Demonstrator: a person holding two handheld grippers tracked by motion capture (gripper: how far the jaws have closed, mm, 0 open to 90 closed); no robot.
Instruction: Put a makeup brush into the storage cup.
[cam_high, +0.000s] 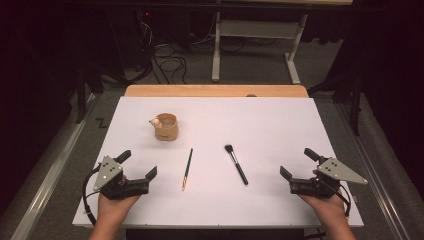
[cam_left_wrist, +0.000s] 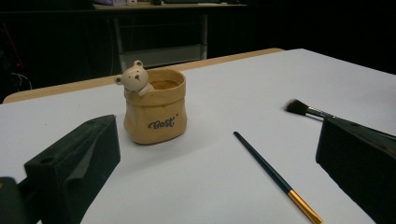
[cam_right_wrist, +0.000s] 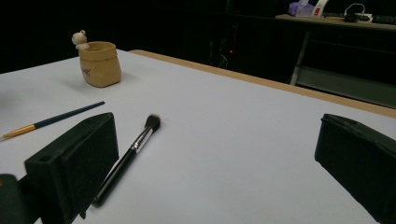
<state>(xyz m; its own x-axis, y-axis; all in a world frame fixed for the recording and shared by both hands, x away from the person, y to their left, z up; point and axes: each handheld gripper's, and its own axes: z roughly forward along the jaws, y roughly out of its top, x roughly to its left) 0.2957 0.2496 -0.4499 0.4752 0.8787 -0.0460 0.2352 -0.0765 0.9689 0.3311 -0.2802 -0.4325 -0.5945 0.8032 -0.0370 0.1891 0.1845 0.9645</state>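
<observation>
Resting at near edge of white surface (cam_high: 280, 115), left gripper (cam_high: 137, 169) and right gripper (cam_high: 296, 163) both stood wide open, empty. Slim dark paintbrush with gold ferrule (cam_high: 187, 168) and black makeup brush (cam_high: 236, 163) lay flat between them, apart, likely staged for loading into tan bear-trimmed ceramic pot (cam_high: 166, 127) farther back.

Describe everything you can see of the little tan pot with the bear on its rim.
The tan pot looks like glazed ceramic shaped as a soft sack, bulging at the base. A pale bear figure with round ears peeks over one side of its rim, one paw hooked over the edge. Dark script lettering runs across its side. It stands upright on the white tabletop, toward the far left, beyond the thin paintbrush. Nothing touches it except the tabletop; what is inside cannot be made out.
</observation>
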